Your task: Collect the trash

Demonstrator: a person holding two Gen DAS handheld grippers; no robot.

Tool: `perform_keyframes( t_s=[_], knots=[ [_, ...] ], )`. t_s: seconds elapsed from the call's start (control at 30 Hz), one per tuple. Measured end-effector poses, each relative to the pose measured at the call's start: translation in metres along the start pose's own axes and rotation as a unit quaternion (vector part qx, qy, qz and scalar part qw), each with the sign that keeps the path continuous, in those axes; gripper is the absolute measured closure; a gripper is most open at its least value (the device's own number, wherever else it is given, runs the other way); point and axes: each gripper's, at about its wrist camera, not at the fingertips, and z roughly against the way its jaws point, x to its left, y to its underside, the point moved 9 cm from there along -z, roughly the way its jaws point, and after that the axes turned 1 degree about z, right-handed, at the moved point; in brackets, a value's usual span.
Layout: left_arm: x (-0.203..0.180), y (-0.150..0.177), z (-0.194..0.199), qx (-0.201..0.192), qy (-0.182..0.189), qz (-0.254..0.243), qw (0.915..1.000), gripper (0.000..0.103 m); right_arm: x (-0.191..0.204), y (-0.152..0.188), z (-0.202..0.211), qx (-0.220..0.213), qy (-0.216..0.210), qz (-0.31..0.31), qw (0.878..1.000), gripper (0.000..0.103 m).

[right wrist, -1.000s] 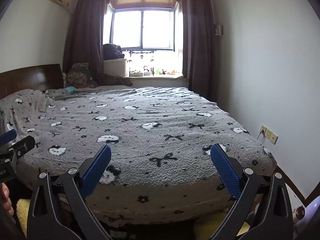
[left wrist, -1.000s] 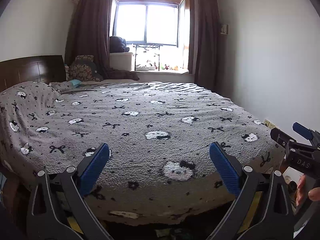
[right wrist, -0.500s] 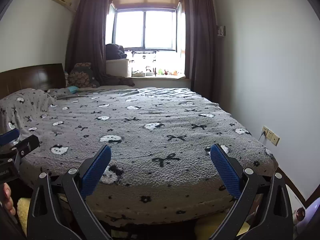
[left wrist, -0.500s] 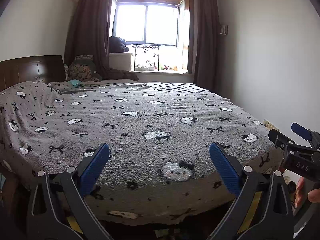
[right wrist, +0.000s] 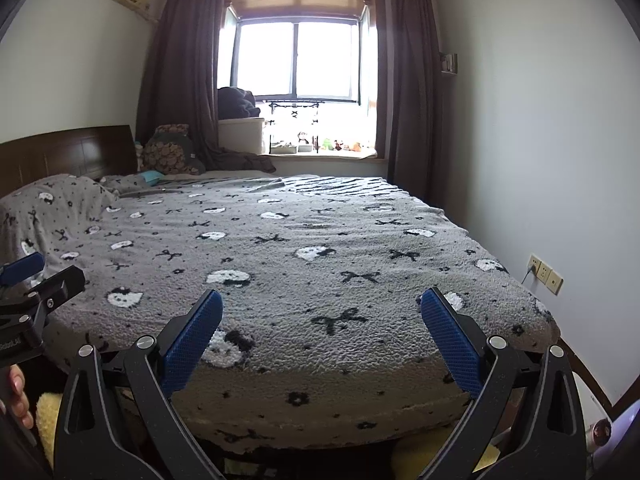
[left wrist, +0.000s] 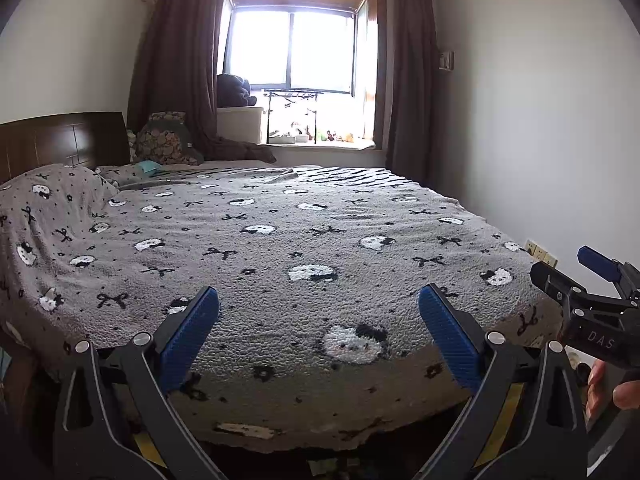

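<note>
Your left gripper (left wrist: 319,322) hangs at the foot of the bed with its blue-padded fingers (left wrist: 191,332) spread wide, nothing between them. Your right gripper (right wrist: 320,324) is held the same way, its fingers (right wrist: 450,336) far apart and empty, level with the near edge of the mattress. Each tool shows in the other's camera: the right one pokes in at the right edge of the left wrist view, with your fingertips behind it, and the left one sits at the left edge of the right wrist view above your thumb.

Ahead of both lies the grey fleece blanket (left wrist: 304,248) printed with white cat faces and black bows, spread over the whole bed and hanging over the near edge. At the far left it rises over a pillow in front of the dark wooden headboard (left wrist: 60,140). A small teal item (left wrist: 147,167) lies on the bed near the headboard; you cannot tell from here whether it is trash. No piece of trash can be clearly made out on the blanket. Something pale and scrappy shows on the floor under the bed's near edge (left wrist: 324,466), too dark to identify.

Beyond the bed, dark curtains (right wrist: 180,72) frame the bright window (right wrist: 296,60). A patterned cushion (right wrist: 168,156) sits by the left curtain. Wall sockets (right wrist: 546,274) sit low on the right wall.
</note>
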Motion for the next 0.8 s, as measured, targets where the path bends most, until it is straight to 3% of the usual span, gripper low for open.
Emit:
perform_keyframes(
  t_s=[0.8],
  knots=[
    [-0.0016,-0.0018,0.0003,-0.001,-0.001,-0.001,1.0,0.008,0.0043,0.0006,-0.0001,-0.002,-0.001,0.004,1.0,0.003]
  ],
)
